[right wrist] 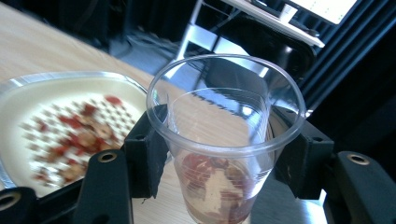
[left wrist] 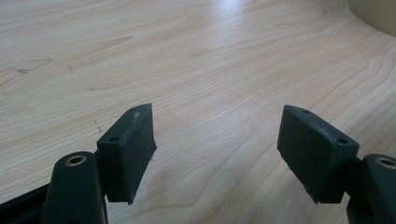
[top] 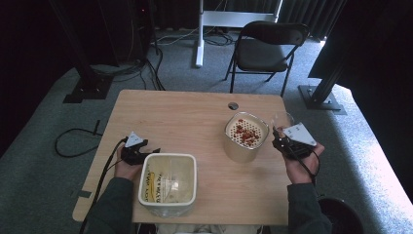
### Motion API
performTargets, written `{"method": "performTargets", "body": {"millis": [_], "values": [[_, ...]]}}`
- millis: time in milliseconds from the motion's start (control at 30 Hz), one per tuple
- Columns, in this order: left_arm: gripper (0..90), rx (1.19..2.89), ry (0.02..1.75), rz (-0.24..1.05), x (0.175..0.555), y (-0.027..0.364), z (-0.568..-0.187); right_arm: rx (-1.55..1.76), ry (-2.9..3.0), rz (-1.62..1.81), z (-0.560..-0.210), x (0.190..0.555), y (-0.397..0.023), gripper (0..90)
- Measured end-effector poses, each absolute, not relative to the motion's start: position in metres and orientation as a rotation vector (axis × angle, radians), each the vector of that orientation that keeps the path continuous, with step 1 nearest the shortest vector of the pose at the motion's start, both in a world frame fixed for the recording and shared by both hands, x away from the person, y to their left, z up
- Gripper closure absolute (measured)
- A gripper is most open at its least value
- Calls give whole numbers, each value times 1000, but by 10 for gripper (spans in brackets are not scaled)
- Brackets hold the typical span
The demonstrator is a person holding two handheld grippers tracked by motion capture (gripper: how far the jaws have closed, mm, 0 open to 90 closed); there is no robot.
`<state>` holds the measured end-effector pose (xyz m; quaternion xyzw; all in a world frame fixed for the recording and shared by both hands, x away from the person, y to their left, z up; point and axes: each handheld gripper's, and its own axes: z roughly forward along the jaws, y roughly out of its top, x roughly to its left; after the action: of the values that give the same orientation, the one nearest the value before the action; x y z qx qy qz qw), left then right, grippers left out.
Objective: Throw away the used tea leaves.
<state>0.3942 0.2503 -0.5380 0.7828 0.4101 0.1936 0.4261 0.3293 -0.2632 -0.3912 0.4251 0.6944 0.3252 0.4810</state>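
A wooden table (top: 195, 122) on grey carpet, a folding chair (top: 265, 46) beyond its far edge, and us seated at the near edge

Our right gripper (right wrist: 224, 154) is clamped on a clear plastic cup (right wrist: 226, 140) near the table's right edge; red pieces lie in the cup's bottom, and it sits just beside a cream strainer pot (top: 246, 136) with red bits on its perforated top. Our left gripper (left wrist: 217, 154) rests near the left edge with its jaws apart over bare wood, gripping nothing, just beside a square white container (top: 168, 184) at the near edge
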Motion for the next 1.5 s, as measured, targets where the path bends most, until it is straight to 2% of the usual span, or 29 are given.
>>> {"method": "performTargets", "body": {"millis": [767, 1500], "values": [[281, 1958, 1027, 482, 394, 250, -538, 868, 1794, 456, -415, 367, -249, 400], [281, 1959, 1028, 483, 394, 250, -538, 395, 1846, -47, -420, 375, -205, 404]]}}
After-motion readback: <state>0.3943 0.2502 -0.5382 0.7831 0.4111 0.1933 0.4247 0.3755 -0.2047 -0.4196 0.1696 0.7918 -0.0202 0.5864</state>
